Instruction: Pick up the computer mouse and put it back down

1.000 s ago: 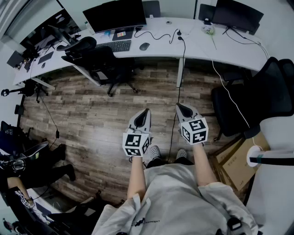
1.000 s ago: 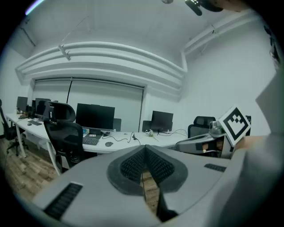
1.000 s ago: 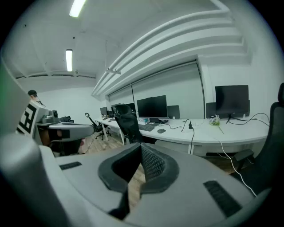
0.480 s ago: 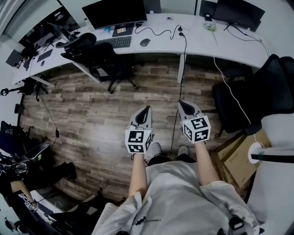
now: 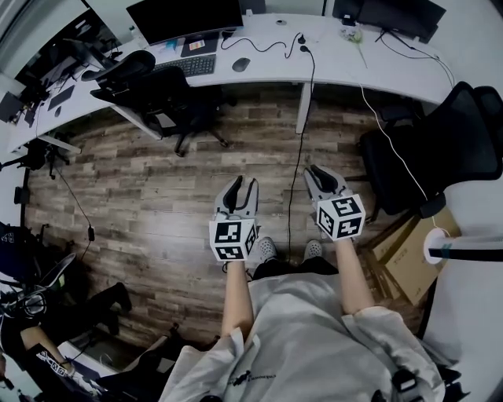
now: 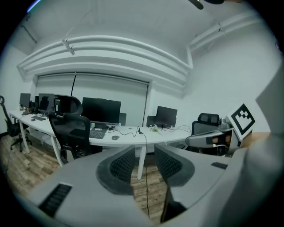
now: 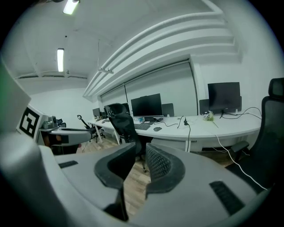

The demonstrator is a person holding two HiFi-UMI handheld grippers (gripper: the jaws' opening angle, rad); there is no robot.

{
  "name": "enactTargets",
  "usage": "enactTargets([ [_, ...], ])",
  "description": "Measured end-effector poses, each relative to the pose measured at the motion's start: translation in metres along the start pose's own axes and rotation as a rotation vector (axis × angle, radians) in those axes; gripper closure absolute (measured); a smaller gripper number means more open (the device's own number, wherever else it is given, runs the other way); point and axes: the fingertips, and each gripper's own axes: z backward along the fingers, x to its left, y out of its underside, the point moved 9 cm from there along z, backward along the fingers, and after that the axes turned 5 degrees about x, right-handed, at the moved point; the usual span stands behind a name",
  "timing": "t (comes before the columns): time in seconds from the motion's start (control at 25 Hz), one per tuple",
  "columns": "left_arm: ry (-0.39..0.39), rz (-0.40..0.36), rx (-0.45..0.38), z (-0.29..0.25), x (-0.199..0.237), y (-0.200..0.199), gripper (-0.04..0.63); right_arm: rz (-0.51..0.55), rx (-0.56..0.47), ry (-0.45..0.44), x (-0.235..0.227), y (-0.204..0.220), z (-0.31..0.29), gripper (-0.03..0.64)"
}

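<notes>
A dark computer mouse lies on the long white desk, right of a keyboard and far ahead of both grippers. It also shows small in the left gripper view as the mouse and in the right gripper view as the mouse. My left gripper hangs over the wooden floor with its jaws opening and nothing between them. To its right, my right gripper is held the same way, its jaws also opening on nothing. From their own cameras, the left gripper and right gripper show narrow gaps.
A black office chair stands at the desk before the monitor. Another black chair is at the right, beside cardboard boxes. A cable drops from the desk to the floor. Feet stand below the grippers.
Both grippers' jaws were shut together and now stand apart. The left gripper has shifted a little lower. The desk has slid toward the top of the head view.
</notes>
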Motion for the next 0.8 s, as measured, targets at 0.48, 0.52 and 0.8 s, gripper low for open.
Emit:
enactTargets([
  [0.48,0.033,0.045,0.019,-0.003,0.050,0.001,0.448,-0.012,0.006,-0.004,0.028,-0.014,-0.038,0.514],
  [0.52,0.027,0.048,0.016,-0.006,0.053,0.000,0.448,-0.014,0.011,-0.006,0.026,-0.014,-0.043,0.514],
  [0.8,-0.014,0.053,0.068,-0.044,0.063,0.003,0.448,-0.047,0.024,-0.063,-0.007,-0.028,-0.090,0.517],
])
